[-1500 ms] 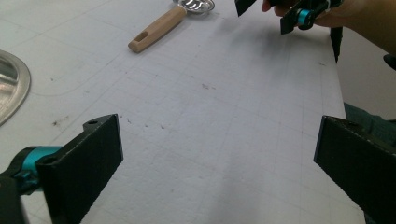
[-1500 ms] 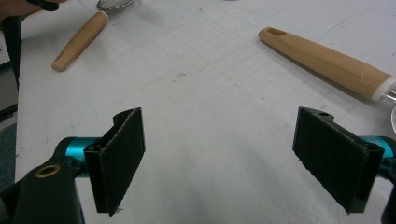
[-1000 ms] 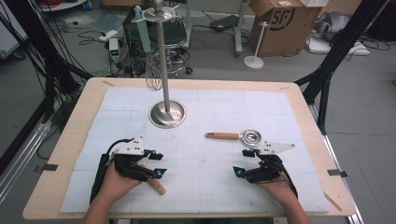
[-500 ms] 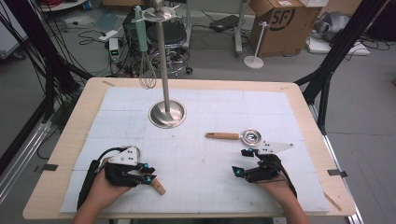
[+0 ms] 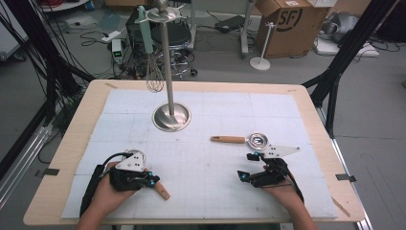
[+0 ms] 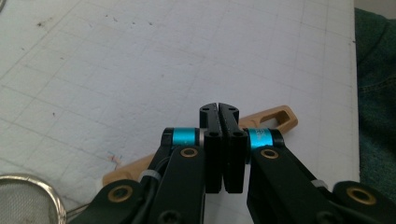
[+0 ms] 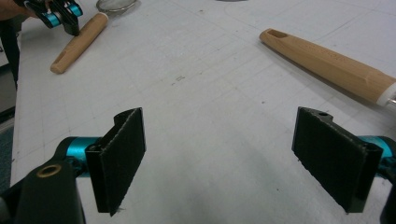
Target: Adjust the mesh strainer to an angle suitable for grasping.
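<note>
Holding: you are gripping a black two-jaw gripper with turquoise bands in each hand, low over the white gridded mat (image 5: 206,143) that is covering the pale wooden table (image 5: 67,143).
Left gripper (image 5: 152,180): you are resting it at the near left of the mat; its jaws are pressed flat together with nothing between them, as the left gripper view is showing (image 6: 219,108).
Near strainer: the tan wooden handle with a slotted end (image 6: 275,119) is lying on the mat just beyond and beneath those closed jaws, crossing under them; its round wire-mesh bowl (image 6: 25,200) is sitting at the lower left corner of that view. In the high view the handle tip (image 5: 163,191) is poking out just right of your left gripper.
Right gripper (image 5: 246,166): you are keeping it at the near right of the mat with the jaws spread wide apart over bare mat (image 7: 219,158), holding nothing.
Far strainer: a second light wooden-handled utensil (image 5: 229,139) with a small shiny round metal bowl (image 5: 257,140) is lying just beyond your right gripper, apart from its jaws.
Stand: a polished steel pole on a round base (image 5: 171,116) is standing at the mat's far centre, with a green-handled wire whisk (image 5: 153,79) hanging from its top.
Writing: the brown cardboard box (image 5: 282,24) on the floor behind the table is showing the letters "SF" inside a ring.
</note>
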